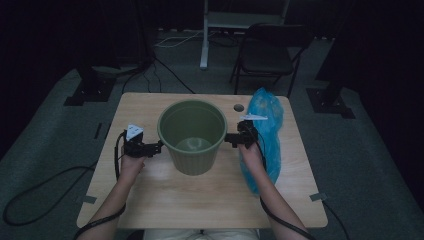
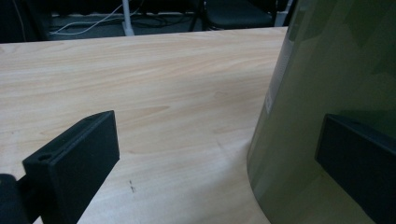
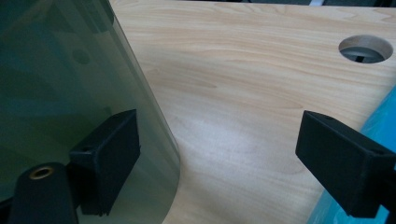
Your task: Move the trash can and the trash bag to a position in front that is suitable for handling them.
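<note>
On pale woodgrain table (image 1: 150, 200), 2 spread tools flank smooth green bin (image 1: 192, 137).

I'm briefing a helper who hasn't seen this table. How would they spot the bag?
Start at the green bucket standing mid-table. Look past the right gripper beside it, toward the table's right edge. The bag is the crumpled blue plastic strip lying there, the only blue, soft thing.

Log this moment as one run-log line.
left gripper: open, beside green bin | right gripper: open, other side | blue bag: on table, untouched
</note>
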Demonstrator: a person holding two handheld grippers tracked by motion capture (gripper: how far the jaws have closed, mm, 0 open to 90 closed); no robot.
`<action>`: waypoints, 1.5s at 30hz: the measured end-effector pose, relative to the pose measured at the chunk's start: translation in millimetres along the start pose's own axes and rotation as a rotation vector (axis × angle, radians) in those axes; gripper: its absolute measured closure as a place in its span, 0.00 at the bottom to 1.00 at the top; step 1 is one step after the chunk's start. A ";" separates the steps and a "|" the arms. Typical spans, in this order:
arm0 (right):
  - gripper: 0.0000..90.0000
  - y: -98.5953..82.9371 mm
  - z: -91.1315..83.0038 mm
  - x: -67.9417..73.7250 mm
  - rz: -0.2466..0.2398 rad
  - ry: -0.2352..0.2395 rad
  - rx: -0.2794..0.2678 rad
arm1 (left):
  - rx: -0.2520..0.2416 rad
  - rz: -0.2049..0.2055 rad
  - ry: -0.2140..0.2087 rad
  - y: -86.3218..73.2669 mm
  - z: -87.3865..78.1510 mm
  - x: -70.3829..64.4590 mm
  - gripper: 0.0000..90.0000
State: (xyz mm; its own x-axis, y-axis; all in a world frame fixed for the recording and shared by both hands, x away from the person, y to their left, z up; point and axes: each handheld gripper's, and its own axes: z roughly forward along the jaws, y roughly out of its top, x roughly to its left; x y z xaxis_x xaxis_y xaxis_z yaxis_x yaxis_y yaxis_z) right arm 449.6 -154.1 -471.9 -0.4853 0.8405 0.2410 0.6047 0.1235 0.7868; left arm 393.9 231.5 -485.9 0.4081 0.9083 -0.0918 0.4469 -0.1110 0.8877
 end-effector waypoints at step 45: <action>0.15 -66.4 -81.9 24.5 -0.079 0.118 0.054 | 0.004 0.064 -0.148 -40.9 -77.9 -53.5 0.00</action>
State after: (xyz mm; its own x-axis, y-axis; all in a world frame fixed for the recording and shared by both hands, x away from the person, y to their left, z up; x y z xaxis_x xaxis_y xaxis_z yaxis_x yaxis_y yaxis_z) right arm 345.8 -184.8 -471.7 -0.6017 0.7597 0.2468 0.5929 0.2177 0.7753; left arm 291.8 218.9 -482.2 0.5488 0.8298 -0.1013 0.4194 -0.1685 0.8920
